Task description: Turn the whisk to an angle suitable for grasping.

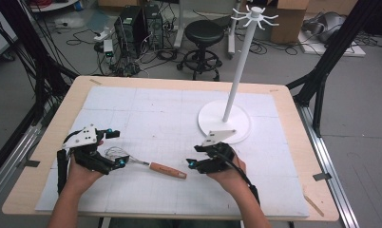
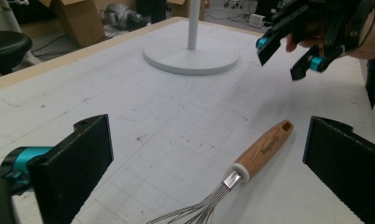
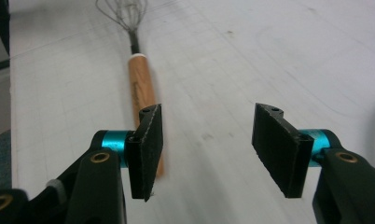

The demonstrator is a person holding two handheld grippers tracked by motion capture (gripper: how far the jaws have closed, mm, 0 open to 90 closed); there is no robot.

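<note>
Two black two-jaw grippers in hand. Left gripper [image 1: 114,148], at about eight o'clock on the table: jaws spread wide, nothing gripped, straddling the wire end of one metal whisk with a light wooden handle [image 1: 151,165]. Right gripper [image 1: 194,156], at about five o'clock: jaws parted, nothing between them, clear of the whisk, just beyond the handle's butt end. Whisk flat on the white gridded mat [image 1: 146,114], wire loops toward nine o'clock, handle toward three. One white stand with a round base and a tall pole [image 1: 224,121] at about one o'clock, well apart from the whisk. Hooks at the pole's top, perhaps eight, too small to count surely. One black stool [image 1: 204,38] on the floor beyond the table.
</note>
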